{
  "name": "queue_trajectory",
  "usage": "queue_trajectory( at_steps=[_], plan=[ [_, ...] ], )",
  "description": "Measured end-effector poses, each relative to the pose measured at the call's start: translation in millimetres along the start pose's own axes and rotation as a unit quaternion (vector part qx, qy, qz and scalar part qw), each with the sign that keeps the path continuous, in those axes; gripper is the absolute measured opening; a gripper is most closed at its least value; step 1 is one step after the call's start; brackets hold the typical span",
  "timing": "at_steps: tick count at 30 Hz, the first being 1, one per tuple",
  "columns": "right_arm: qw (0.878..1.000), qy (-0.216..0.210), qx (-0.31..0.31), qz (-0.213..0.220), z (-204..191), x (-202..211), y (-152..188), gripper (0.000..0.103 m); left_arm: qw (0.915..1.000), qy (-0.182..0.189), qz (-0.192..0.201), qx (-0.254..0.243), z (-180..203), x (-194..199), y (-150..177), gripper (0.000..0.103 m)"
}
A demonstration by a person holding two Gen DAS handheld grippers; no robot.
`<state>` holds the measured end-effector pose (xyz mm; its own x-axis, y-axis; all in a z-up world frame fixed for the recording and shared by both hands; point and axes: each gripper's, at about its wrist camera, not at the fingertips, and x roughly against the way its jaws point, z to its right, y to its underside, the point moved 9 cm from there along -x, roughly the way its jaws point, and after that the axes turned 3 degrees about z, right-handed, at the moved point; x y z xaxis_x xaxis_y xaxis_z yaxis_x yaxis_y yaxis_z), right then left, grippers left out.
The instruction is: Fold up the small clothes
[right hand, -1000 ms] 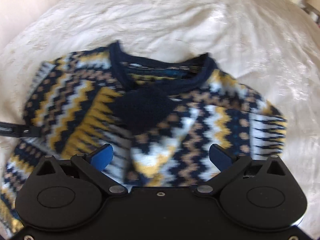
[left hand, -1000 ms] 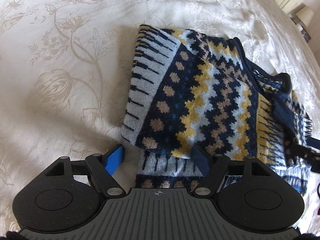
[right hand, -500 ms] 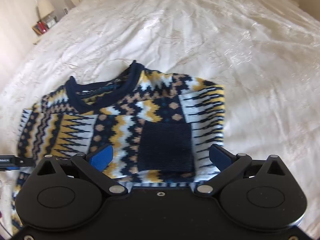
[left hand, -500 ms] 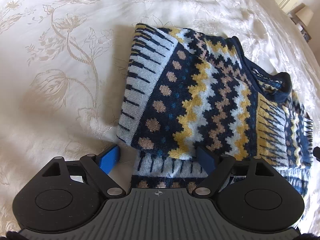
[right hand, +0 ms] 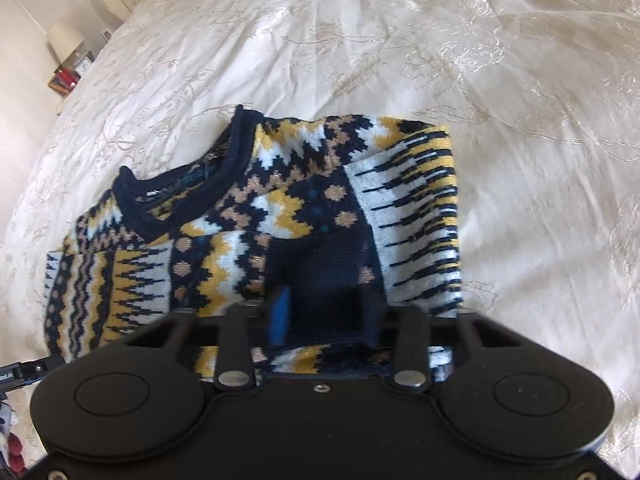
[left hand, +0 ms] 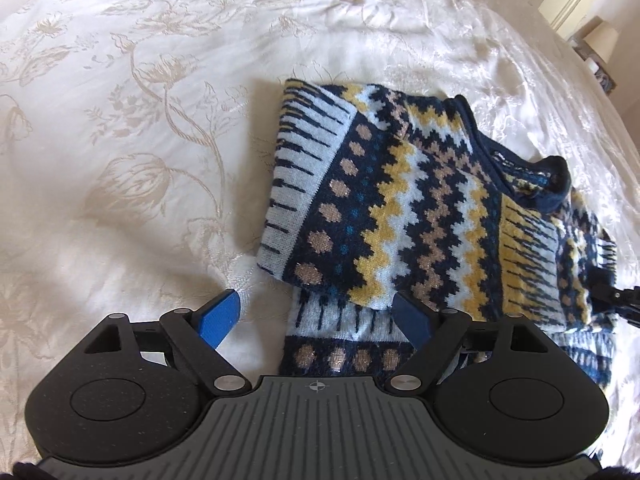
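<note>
A small knitted sweater (left hand: 400, 200) in navy, yellow, white and tan zigzags lies partly folded on the bed, with its navy neckline (right hand: 180, 184) at the far side. My left gripper (left hand: 316, 304) hovers open over the sweater's near left corner; one blue finger is over bare bedspread, the other over the knit. My right gripper (right hand: 324, 312) is closing its jaws, with a navy patch of the sweater (right hand: 320, 272) bunched between the pads. Its tip also shows at the right edge of the left wrist view as the right gripper (left hand: 616, 300).
The cream floral bedspread (left hand: 120, 160) stretches around the sweater on all sides. A lamp on a bedside table (right hand: 66, 44) stands beyond the bed's edge. The left gripper's tip (right hand: 24, 376) pokes in at the lower left of the right wrist view.
My right gripper slid across the sweater, rolled, and went from wide open to pinching the navy patch. The left gripper barely moved; its jaws spread slightly.
</note>
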<state>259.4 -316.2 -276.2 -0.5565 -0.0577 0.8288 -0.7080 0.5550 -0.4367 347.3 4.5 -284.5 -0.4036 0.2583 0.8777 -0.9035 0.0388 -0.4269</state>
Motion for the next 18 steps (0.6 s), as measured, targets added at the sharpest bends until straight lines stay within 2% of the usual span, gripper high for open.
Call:
queue_trajectory(
  at_steps=[3,5,6,8,11,13,16,18],
  plan=[
    [0.999,-0.012,0.032,0.008,-18,12,-5,0.020,0.9999,0.000,0.012,-0.004,1,9,-6,0.083],
    [0.996,-0.046,0.065,0.030,-41,33,-13,0.019,0.9998,0.003,0.019,-0.010,5,14,-12,0.083],
    [0.995,-0.047,0.083,0.042,-48,44,-17,0.019,0.9996,0.005,0.024,-0.014,7,16,-15,0.083],
    [0.992,-0.019,0.107,0.062,-47,55,-24,0.019,0.9992,0.009,0.034,-0.021,12,18,-24,0.083],
    [0.996,0.031,0.076,0.038,-14,36,-24,0.019,0.9989,0.010,0.038,-0.028,18,11,-36,0.083],
    [0.995,0.057,0.081,0.021,0,21,-21,0.019,0.9989,0.001,0.035,-0.029,19,2,-43,0.083],
    [0.993,0.073,0.088,-0.001,6,7,-13,0.021,0.9991,-0.015,0.029,-0.028,17,-12,-48,0.083],
    [0.992,0.084,0.092,-0.005,6,1,-8,0.029,0.9988,-0.037,0.014,-0.027,10,-25,-46,0.083]
  ],
)
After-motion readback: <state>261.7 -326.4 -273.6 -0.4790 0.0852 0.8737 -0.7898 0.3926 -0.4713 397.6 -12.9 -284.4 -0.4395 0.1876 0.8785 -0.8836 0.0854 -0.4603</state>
